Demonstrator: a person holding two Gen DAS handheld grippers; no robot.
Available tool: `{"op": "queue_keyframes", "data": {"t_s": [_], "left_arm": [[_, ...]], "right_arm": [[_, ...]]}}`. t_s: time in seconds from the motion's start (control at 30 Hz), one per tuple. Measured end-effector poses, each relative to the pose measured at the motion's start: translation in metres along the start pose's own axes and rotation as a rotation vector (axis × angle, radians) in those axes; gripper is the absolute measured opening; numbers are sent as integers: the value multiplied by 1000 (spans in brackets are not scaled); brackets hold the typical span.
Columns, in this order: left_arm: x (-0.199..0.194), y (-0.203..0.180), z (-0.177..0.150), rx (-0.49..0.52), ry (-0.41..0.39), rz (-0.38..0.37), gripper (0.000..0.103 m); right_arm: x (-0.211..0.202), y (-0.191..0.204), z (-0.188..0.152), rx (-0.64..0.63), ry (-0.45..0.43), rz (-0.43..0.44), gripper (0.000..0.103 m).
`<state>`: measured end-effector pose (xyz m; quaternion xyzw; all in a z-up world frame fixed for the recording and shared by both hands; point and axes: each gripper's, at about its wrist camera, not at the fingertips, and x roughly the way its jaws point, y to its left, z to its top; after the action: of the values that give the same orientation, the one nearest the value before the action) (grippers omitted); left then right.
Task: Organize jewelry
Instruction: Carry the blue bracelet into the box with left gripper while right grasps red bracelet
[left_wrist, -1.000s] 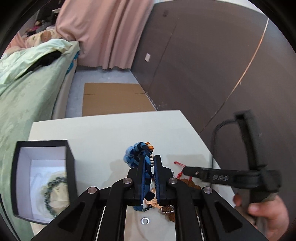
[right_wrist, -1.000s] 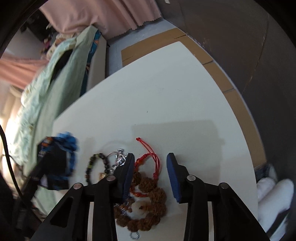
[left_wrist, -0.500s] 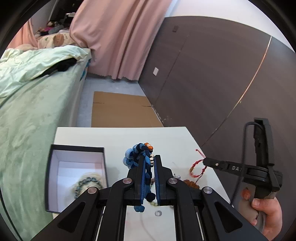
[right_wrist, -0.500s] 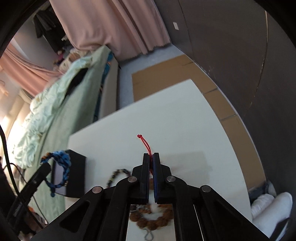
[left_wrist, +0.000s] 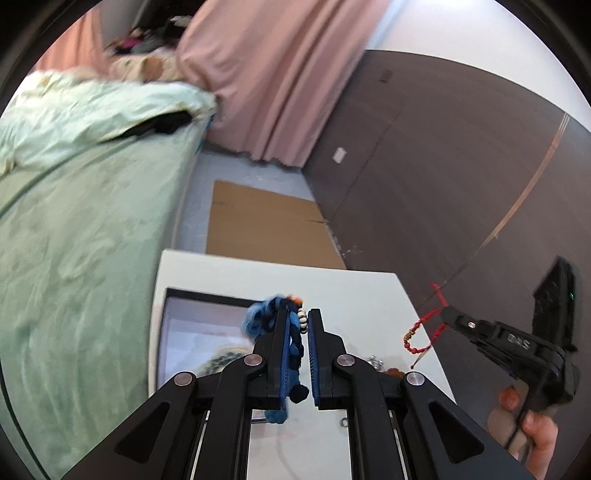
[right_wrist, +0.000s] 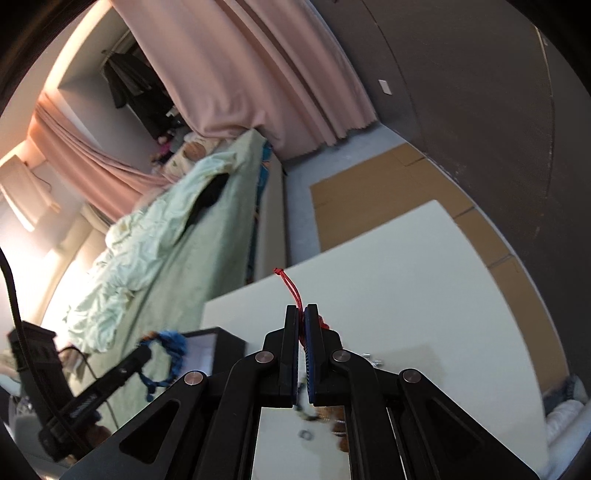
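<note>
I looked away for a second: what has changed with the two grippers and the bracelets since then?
The right gripper, open over the table a second ago, has shut on the red cord bracelet and lifted it clear. The left gripper has carried the blue bracelet left, over the open box. It stays shut on it; the dark bead bracelet still lies inside.

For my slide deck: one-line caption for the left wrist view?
Left gripper clamps a blue bracelet above the open box; right gripper dangles a red bracelet.
</note>
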<state>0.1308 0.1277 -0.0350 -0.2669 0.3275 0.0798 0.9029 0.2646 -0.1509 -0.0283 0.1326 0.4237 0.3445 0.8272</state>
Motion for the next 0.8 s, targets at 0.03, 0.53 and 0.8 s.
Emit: {"op": "queue_keyframes", "data": {"t_s": [0.03,0.53,0.8], "left_arm": [[2,5,1,-23,17,2,15],[-32,54,16,-167,-64,44,83],[-47,70,19,-188,-100,74,83]], "right_arm": [[2,4,0,1,-3,12,5],[46,74,-25,-12,72,246,5],[72,104,-36,11,117,384,5]]}}
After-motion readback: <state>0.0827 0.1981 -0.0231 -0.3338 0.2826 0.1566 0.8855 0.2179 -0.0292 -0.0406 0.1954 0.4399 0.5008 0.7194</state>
